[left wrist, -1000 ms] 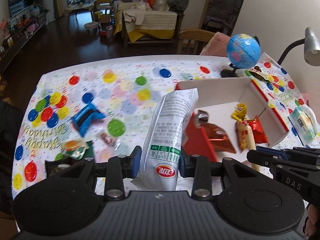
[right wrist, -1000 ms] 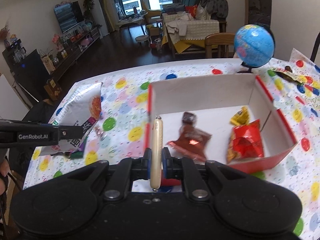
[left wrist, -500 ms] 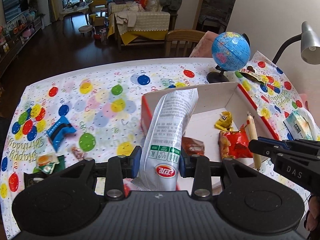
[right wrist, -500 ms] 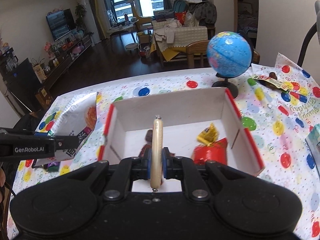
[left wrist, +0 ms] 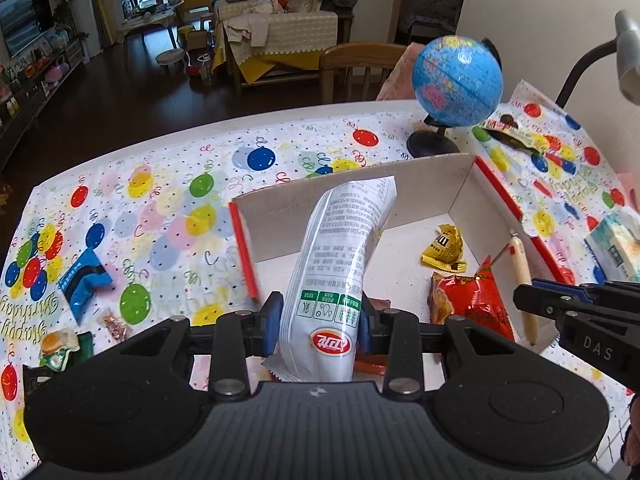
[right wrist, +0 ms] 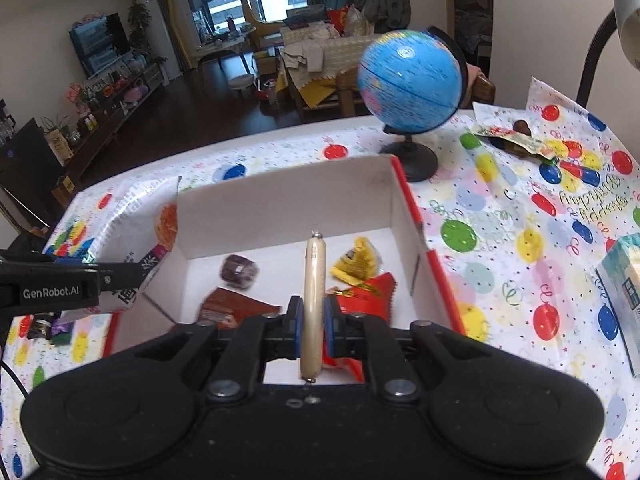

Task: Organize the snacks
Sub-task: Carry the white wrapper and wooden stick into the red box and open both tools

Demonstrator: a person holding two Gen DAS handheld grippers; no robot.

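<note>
While left tool (left wrist: 320, 316) grips pouch (left wrist: 340, 264), box (left wrist: 352, 192) seemingly beneath.

The left gripper (left wrist: 319, 316) clamps a white snack bag (left wrist: 340, 276) over the open box (left wrist: 352, 196).

each tool is matte black plastic with two round domed housings at the base and a ribbed panel between them. the left tool (left wrist: 320, 320) has blue pads (left wrist: 273, 318) and silver screw heads on its linkage arms; its side reads "genrobot.ai" in white. the right tool (right wrist: 313, 320) has matching blue pads, silver screws, and "das" lettering.
</note>
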